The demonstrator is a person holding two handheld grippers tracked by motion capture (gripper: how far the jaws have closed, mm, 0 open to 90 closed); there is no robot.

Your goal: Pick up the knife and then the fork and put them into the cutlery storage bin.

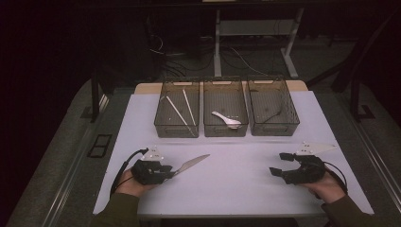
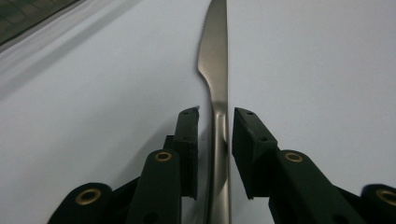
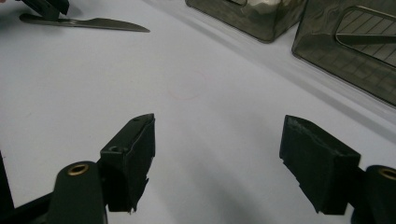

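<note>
White table (image 1: 246, 189), three mesh bins (image 1: 226, 113) (far edge), knife (image 1: 191, 164)

Dim overall, room behind nearly black in the high view. Brightest on the white tabletop (image 1: 246, 170), lit softly from above. Faint shadows under the bins (image 1: 226, 109). Slightly soft and grainy throughout; mild sheen along the knife (image 2: 215, 70).
</note>
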